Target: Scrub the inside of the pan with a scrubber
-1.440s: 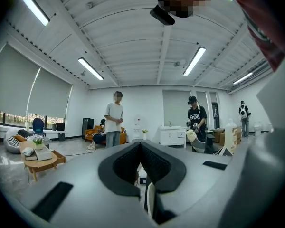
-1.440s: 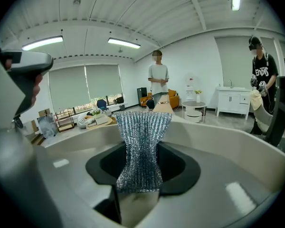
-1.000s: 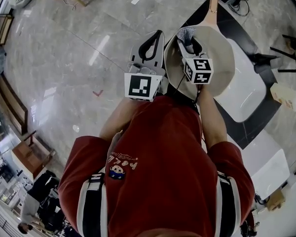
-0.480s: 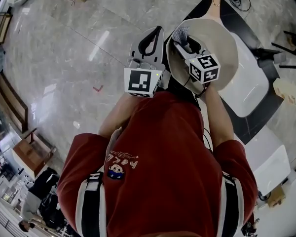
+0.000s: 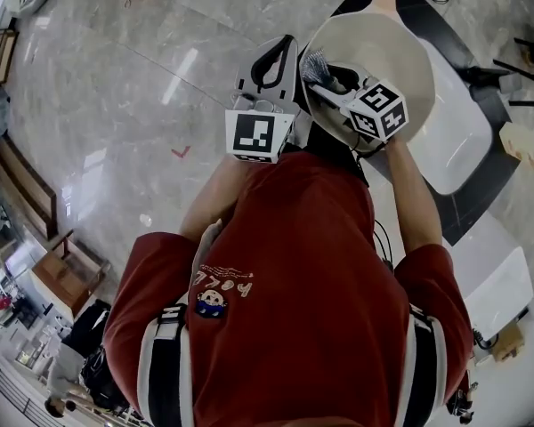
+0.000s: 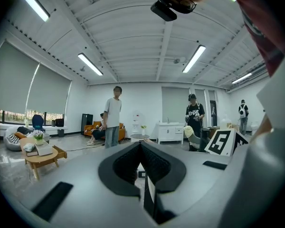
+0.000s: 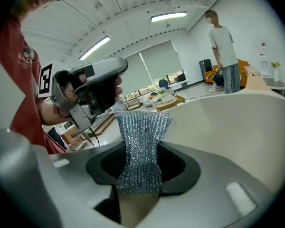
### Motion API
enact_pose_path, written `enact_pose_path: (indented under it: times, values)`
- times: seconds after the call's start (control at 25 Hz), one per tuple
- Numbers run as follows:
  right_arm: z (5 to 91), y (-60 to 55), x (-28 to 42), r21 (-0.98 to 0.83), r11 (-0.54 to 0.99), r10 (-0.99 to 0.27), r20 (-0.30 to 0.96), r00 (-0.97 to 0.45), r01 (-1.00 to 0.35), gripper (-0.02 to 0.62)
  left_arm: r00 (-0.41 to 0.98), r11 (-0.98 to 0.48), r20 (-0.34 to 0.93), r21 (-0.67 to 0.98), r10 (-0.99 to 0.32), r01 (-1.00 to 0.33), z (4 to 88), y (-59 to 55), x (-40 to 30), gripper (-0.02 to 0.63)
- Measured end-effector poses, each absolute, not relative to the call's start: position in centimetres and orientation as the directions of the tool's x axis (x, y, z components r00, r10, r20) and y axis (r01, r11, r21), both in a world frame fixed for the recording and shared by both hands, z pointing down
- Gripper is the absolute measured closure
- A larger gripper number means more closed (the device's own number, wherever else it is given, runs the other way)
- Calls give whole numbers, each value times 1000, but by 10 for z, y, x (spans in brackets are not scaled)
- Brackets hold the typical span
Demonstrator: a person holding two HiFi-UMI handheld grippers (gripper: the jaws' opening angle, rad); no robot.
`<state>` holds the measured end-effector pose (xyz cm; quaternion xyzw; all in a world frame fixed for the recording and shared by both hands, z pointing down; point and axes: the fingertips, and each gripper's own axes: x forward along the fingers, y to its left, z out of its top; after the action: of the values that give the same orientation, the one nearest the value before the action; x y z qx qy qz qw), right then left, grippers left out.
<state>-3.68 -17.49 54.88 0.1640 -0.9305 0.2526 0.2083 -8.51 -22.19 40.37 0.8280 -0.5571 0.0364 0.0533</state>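
Inside pan [image 5: 400,52], near rim: scrubber [image 7: 141,141], seemingly soft, light, springy mesh, best pinched mid-body, so clamped in right gripper [image 5: 325,75]. Left gripper [image 5: 280,56] jaws together, beside pan.

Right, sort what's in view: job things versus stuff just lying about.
Job:
pan
scrubber
right tongs, shut on the scrubber
left tongs, apparently gripping the pan's rim

Lying about:
wooden table
sofa
cabinet
bystander
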Motion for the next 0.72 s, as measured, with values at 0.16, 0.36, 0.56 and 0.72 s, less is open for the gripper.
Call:
enact_pose_path:
  times: [0.16, 0.36, 0.56, 0.72]
  values:
    - [549, -159, -33, -427, 834, -111, 490, -864, -350, 394, 397, -397, 124, 21, -910, -917, 408, -217, -82, 600]
    - [549, -138, -28, -457, 844, 0, 525, -851, -282, 394, 401, -401, 131, 28, -907, -916, 410, -213, -80, 600]
    - [550, -123, -22, -504, 838, 141, 568, -811, -208, 394, 403, -402, 114, 33, -908, -915, 410, -214, -78, 600]
    - [550, -110, -15, -539, 826, 238, 595, -768, -162, 394, 416, -414, 116, 42, -902, -909, 411, -214, -73, 600]
